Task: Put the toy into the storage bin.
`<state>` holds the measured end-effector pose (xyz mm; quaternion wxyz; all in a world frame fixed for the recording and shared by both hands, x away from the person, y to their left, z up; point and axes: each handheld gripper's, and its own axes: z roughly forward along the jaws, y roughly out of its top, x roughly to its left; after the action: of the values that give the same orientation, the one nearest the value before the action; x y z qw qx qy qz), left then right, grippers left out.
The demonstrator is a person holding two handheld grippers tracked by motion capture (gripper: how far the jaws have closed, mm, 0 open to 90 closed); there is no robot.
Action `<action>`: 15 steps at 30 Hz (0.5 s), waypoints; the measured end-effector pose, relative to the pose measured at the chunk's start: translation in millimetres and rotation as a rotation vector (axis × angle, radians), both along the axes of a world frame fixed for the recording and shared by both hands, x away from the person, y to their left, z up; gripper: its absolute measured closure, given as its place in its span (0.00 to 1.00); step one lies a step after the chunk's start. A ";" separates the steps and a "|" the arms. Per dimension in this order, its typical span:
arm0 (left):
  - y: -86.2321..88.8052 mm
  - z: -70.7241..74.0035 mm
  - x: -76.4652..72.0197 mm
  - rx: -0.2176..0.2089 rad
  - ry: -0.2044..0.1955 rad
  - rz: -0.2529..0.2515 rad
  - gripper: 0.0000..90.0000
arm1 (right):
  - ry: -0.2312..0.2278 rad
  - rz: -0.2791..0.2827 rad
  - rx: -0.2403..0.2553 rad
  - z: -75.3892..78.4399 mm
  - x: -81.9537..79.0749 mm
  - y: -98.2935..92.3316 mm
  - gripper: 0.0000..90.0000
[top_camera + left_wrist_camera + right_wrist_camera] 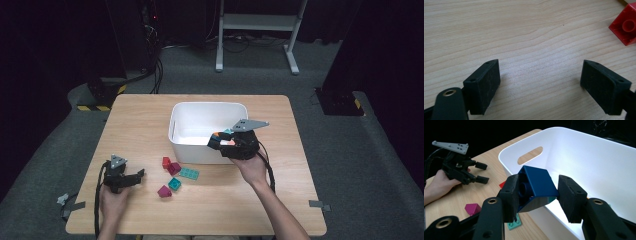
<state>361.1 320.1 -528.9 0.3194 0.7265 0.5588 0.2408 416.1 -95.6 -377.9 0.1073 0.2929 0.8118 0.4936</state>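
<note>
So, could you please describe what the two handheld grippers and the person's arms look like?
Both the left gripper and the right gripper are black, each with two blocky jaws faced with matte black pads, brass-ringed holes, a grey three-cornered plate on top, and a trailing black cable. The forearms are bare, with no sleeves in view.

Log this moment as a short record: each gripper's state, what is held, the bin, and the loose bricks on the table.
right gripper: shut on the dark blue brick, its fingers pressing both sides
position of held brick: at the near rim of the white bin
left gripper: open, nothing between its fingers, low over the wooden table
loose bricks: red brick, two magenta bricks, teal brick, flat teal plate, all in front of the bin
</note>
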 end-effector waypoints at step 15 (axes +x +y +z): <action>0.0 0.0 0.1 0.000 0.000 -0.001 0.18 | 0.016 -0.080 -0.017 5.5 22.9 -2.4 0.59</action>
<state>361.2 320.2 -529.0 0.3197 0.7265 0.5585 0.2407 439.0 -98.0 -372.3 0.1231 0.3282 0.8045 0.4796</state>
